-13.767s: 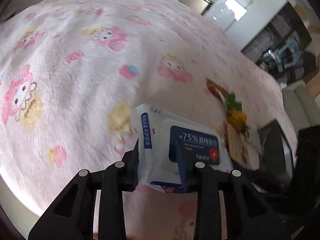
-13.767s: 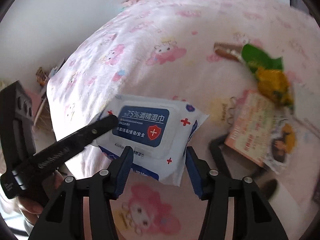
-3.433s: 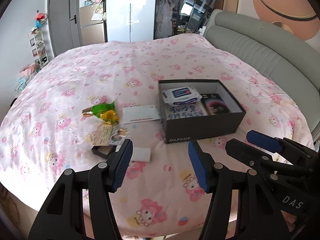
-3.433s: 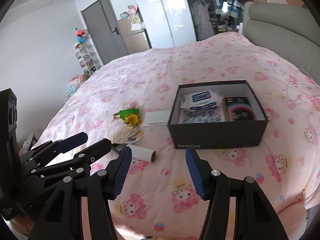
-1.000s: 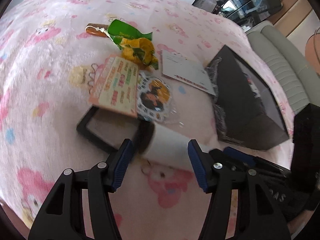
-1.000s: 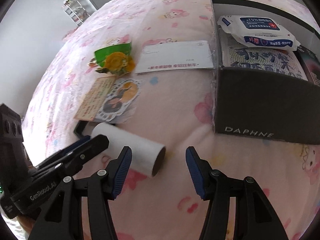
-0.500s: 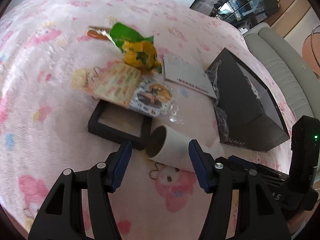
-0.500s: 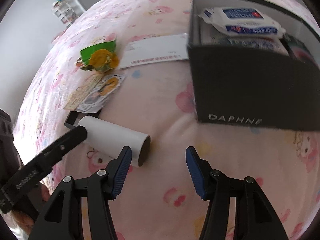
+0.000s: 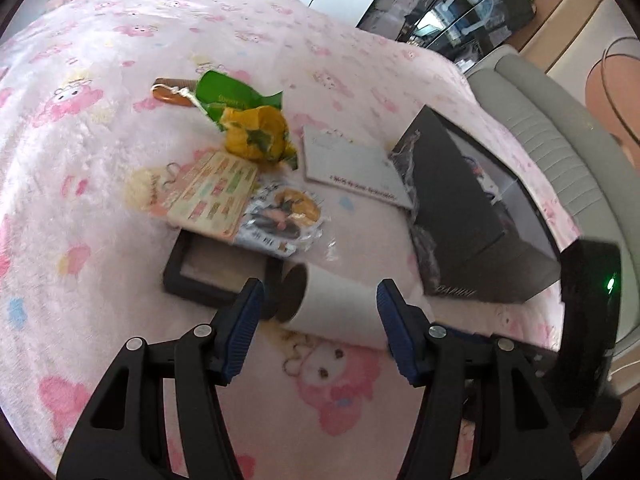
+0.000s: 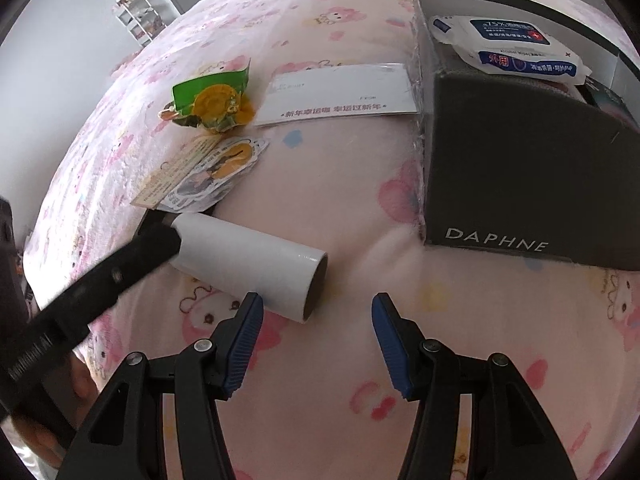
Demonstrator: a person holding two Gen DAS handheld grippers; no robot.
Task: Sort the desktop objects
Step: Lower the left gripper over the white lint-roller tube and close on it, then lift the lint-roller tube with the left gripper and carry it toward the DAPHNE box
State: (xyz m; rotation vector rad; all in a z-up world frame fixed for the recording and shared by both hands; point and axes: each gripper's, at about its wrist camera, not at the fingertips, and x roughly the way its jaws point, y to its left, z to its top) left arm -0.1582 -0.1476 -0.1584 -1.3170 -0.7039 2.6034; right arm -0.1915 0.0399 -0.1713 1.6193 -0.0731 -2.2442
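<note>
Left gripper (image 9: 318, 314) jaws apart, closing; white roll (image 9: 336, 304) lies on its side between them on pink blanket (image 9: 100, 184), pads not yet pressing. Black frame (image 9: 200, 272) just ahead-left of left finger. Right gripper (image 10: 316, 330) jaws apart, nothing between; roll's open end just ahead-left of it. Black box (image 10: 520, 184) ahead-right, wipes pack (image 10: 508, 50) inside.

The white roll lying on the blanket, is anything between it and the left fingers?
Nothing visible. The white roll lies between the left gripper fingers, whose jaws are closing without touching it yet. The black frame sits just beside its open end.
</note>
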